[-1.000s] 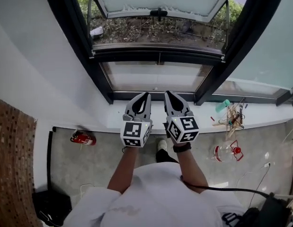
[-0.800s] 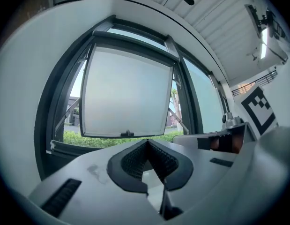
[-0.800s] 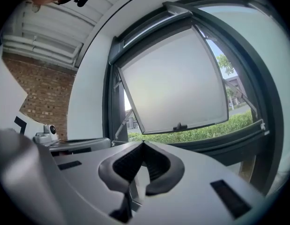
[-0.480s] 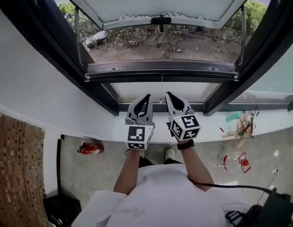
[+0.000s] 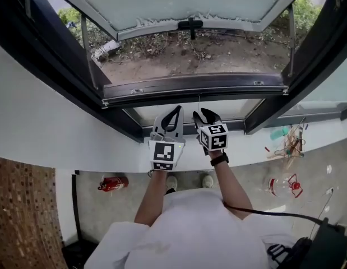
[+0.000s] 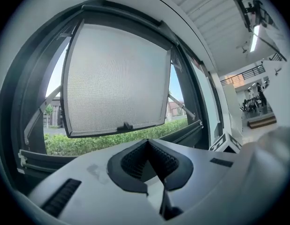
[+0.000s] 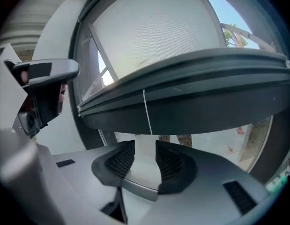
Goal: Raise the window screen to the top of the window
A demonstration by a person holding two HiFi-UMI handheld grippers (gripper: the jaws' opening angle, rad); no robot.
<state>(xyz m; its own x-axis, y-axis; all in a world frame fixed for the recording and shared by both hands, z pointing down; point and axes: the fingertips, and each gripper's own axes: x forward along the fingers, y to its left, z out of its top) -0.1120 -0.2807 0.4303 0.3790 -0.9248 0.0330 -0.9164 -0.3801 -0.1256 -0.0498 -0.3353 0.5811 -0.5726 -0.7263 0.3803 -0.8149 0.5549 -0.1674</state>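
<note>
Jaws together on left gripper [image 6: 148, 143], right gripper [image 7: 145, 149] just opened, empty, 1 cord [image 7: 145, 111] above

Daylight comes through a dark-framed window [image 5: 190, 86] whose sash [image 5: 179, 4] swings outward over bare soil [image 5: 190, 55] and shrubs. A white wall [image 5: 44, 111] meets a grey floor [image 5: 106, 206], where a red fire extinguisher [image 5: 112, 182] lies.

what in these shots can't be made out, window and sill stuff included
Window frame: its top is cut off by the head view's upper edge.
Pull cord: in the right gripper view its lower end is lost in the brightness under the dark bar; in the head view it is too thin to follow.
Sill clutter: too small in the head view to name the pieces.
</note>
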